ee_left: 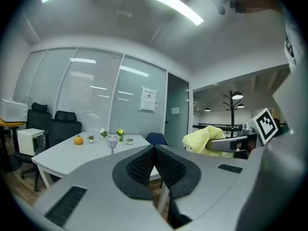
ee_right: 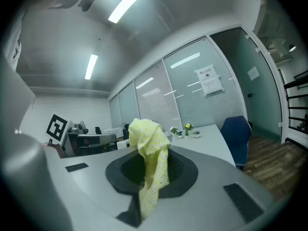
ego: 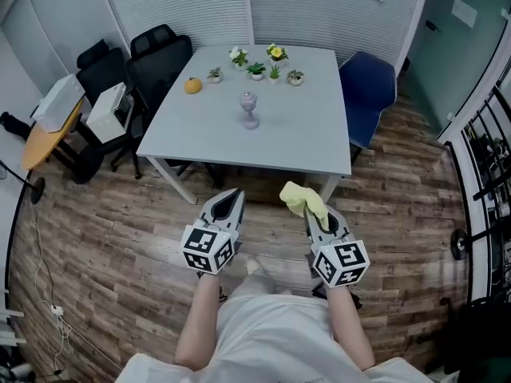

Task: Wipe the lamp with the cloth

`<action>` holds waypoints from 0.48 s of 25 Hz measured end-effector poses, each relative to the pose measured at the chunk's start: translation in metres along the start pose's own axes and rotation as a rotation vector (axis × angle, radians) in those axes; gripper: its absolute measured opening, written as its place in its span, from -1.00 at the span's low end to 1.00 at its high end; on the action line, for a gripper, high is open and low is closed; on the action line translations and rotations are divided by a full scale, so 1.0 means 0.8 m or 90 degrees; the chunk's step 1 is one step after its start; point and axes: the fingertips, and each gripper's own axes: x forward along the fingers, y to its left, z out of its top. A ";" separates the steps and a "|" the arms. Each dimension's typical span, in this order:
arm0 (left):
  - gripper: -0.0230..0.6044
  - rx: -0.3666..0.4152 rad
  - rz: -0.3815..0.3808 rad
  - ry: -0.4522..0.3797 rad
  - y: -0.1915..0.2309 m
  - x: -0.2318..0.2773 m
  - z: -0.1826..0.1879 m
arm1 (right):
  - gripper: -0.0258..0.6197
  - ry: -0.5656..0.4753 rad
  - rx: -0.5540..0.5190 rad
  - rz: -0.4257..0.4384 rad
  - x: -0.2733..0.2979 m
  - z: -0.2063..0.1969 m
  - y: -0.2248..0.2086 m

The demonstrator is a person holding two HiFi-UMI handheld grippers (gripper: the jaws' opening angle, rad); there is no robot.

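Note:
A small clear lamp (ego: 249, 108) with a stemmed foot stands upright near the middle of the grey table (ego: 303, 134); it also shows far off as the lamp (ee_left: 112, 143) in the left gripper view. My right gripper (ego: 313, 207) is shut on a yellow knitted cloth (ego: 302, 197), which bunches above the jaws and hangs down between them as the cloth (ee_right: 150, 153). My left gripper (ego: 231, 199) is shut with nothing in it, its pads meeting at the tip (ee_left: 154, 147). Both grippers hover over the wooden floor, short of the table's near edge.
An orange fruit (ego: 192, 85) and several small potted plants (ego: 256, 70) sit at the table's far side. A blue chair (ego: 367, 90) stands at the right of the table, black chairs (ego: 152, 62) at the left. A metal rack (ego: 487, 182) lines the right wall.

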 end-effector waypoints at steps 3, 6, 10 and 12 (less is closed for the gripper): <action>-0.92 -0.007 0.004 -0.002 -0.001 -0.004 -0.004 | -0.80 0.003 0.000 0.003 -0.002 -0.003 0.001; -0.22 -0.041 0.020 -0.047 0.007 -0.011 0.003 | -0.80 -0.002 -0.010 -0.006 -0.004 -0.002 0.000; -0.01 -0.045 0.044 -0.065 0.017 -0.020 0.008 | -0.80 -0.007 -0.035 -0.035 -0.004 0.004 -0.007; -0.01 -0.044 0.045 -0.053 0.020 -0.020 0.004 | -0.80 -0.008 -0.030 -0.033 0.001 0.005 -0.009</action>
